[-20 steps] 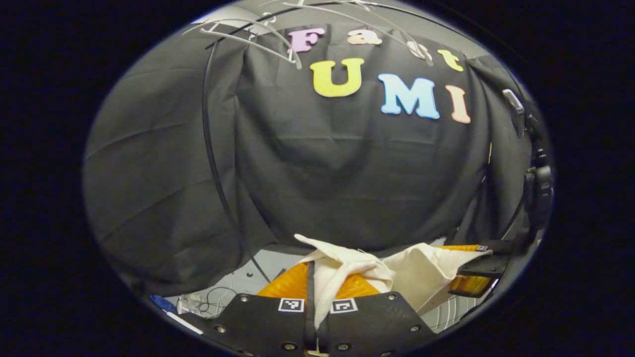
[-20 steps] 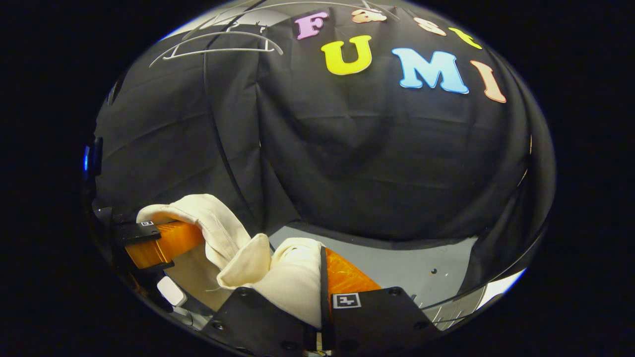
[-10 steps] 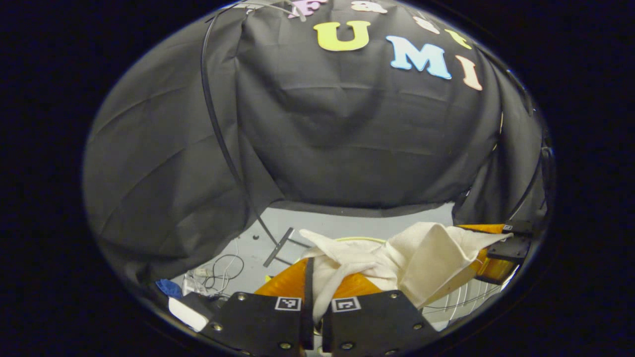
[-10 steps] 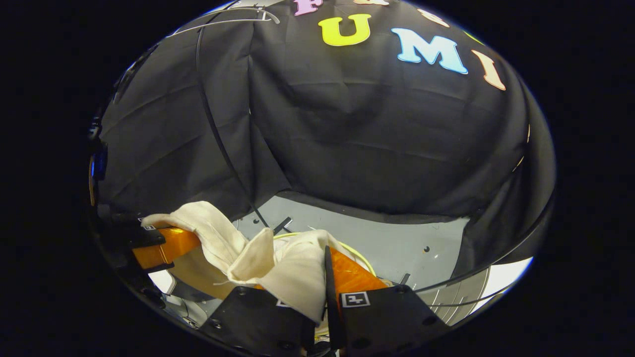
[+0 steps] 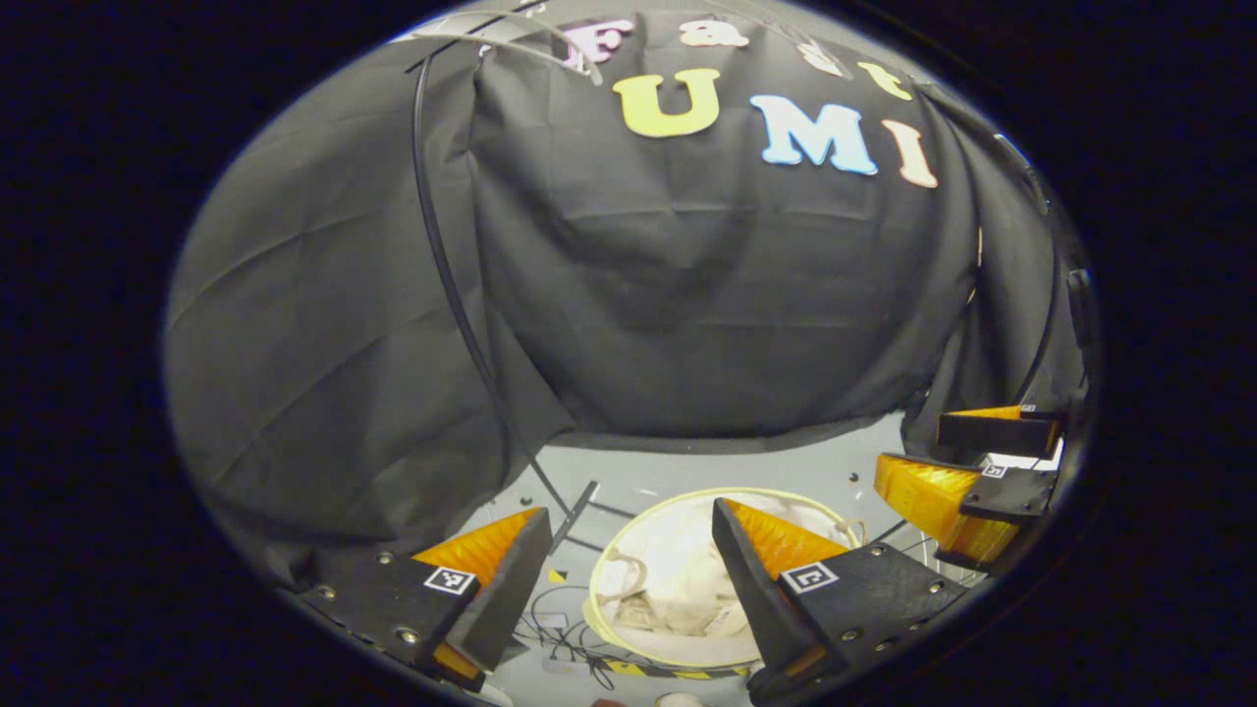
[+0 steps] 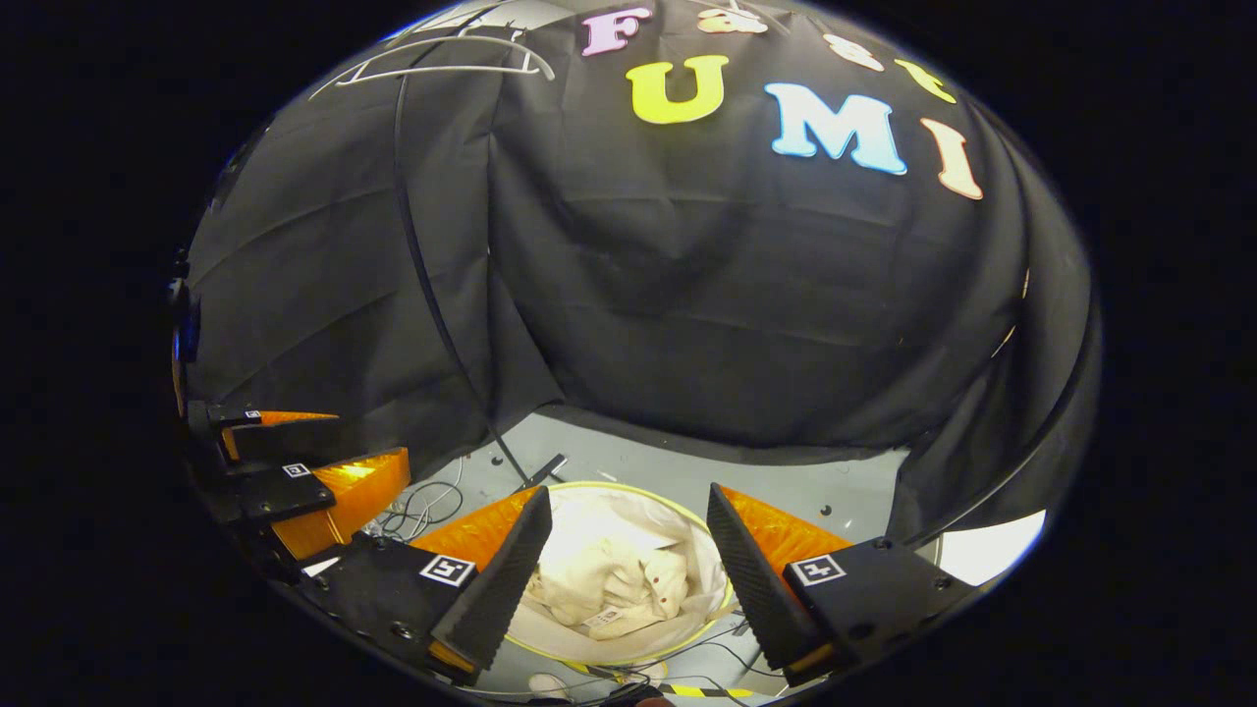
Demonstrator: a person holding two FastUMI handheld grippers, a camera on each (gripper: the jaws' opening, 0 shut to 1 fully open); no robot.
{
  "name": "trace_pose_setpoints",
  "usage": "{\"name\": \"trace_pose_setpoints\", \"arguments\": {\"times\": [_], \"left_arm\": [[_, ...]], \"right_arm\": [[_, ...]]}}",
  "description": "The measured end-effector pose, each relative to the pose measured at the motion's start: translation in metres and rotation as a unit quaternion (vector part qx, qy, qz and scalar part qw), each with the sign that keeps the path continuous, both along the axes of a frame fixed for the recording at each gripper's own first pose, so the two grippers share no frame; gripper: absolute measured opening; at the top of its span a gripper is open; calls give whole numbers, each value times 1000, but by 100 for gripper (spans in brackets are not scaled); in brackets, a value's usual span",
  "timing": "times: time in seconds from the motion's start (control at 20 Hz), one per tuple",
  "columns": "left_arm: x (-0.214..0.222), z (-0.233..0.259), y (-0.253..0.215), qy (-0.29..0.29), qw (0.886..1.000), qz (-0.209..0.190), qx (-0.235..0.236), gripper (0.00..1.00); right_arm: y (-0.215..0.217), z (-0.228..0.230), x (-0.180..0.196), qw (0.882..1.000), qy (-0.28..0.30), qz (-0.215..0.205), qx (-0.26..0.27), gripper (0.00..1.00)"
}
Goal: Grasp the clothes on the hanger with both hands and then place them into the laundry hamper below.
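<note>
The left hand-held gripper (image 5: 628, 560) is spread wide, holding nothing, above the hamper (image 5: 628, 643). The right hand-held gripper (image 6: 628, 550) is likewise spread wide with nothing between its fingers. The cream clothes (image 6: 614, 574) lie crumpled inside the hamper, on the grey floor (image 6: 786, 481) below both. Cables (image 6: 417, 506) trail on the floor beside it. 2 bare hangers (image 6: 442, 64) hang high at upper left.

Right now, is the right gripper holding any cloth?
No, the right gripper is open, and the clothes lie in the hamper below.
</note>
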State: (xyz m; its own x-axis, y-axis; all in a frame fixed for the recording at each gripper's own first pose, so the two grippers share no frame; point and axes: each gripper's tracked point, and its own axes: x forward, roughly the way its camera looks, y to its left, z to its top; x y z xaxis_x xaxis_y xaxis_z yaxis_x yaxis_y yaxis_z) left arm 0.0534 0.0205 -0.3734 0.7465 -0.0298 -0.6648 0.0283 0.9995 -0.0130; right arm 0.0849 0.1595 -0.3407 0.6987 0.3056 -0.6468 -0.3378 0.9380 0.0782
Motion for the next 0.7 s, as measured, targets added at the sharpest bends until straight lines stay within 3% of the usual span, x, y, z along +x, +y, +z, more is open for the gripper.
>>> {"name": "trace_pose_setpoints", "arguments": {"times": [0.35,0.7], "left_arm": [[10,117,11,-122,992,-32,-16,96],[-2,220,8,-215,975,-30,-35,96]], "right_arm": [[-26,111,-14,991,-112,-66,20,100],[-72,201,-34,974,-193,-109,40,97]]}}
